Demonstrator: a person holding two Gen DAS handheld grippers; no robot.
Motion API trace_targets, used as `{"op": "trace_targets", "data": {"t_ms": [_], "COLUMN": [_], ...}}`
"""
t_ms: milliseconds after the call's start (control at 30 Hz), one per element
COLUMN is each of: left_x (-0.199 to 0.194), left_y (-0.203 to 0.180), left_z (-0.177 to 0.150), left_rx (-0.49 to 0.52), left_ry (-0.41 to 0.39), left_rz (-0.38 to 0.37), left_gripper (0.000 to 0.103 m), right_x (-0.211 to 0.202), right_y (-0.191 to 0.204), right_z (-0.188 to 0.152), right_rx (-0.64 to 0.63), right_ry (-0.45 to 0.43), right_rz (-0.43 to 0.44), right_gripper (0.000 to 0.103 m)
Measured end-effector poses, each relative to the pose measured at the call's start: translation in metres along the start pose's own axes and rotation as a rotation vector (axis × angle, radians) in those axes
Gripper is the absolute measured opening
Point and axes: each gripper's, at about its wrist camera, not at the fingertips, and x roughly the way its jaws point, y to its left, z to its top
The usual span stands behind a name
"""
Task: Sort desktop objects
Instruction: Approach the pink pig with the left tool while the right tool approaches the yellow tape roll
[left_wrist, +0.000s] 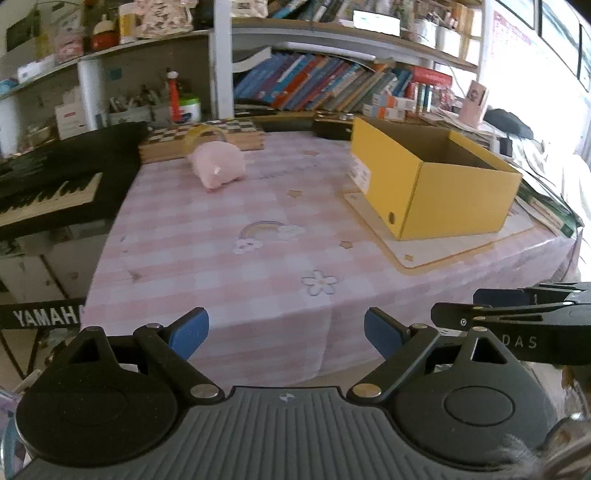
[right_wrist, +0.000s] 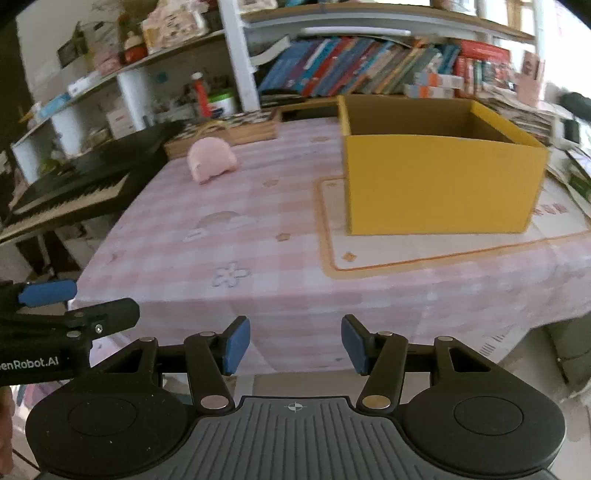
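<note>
**Two Grippers, Both Held Empty**

The left gripper (left_wrist: 286, 332) is held out in front and tipped downward. Its two blue fingers (left_wrist: 190, 332) are spread wide apart, and nothing is held between them.

The right gripper (right_wrist: 295, 345) is tipped downward too. Its blue fingers (right_wrist: 236, 345) are set closer together, with a clear gap left between them. Nothing is gripped there either.

The two grippers are held side by side, close to each other. In each wrist view, the black arm of the other gripper is seen at the edge.
</note>
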Motion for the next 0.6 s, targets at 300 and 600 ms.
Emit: {"op": "trace_targets", "data": {"t_ms": [300,600], "left_x": [-0.01,-0.007], "left_y": [0.026,0.041], "left_z": [-0.002,-0.004], "left_rx": [-0.047,-0.089], "left_ry": [-0.015,-0.014], "left_rz": [0.049,0.08], "left_gripper": [0.091,0.091], "right_x": [0.008,0.023], "right_y": [0.032,0.049], "right_z": [0.007,0.016], "right_rx": [-0.081,-0.136], "right_ry": [0.01,0.03], "right_rz": [0.059,0.101], "right_gripper": [0.056,0.056]}}
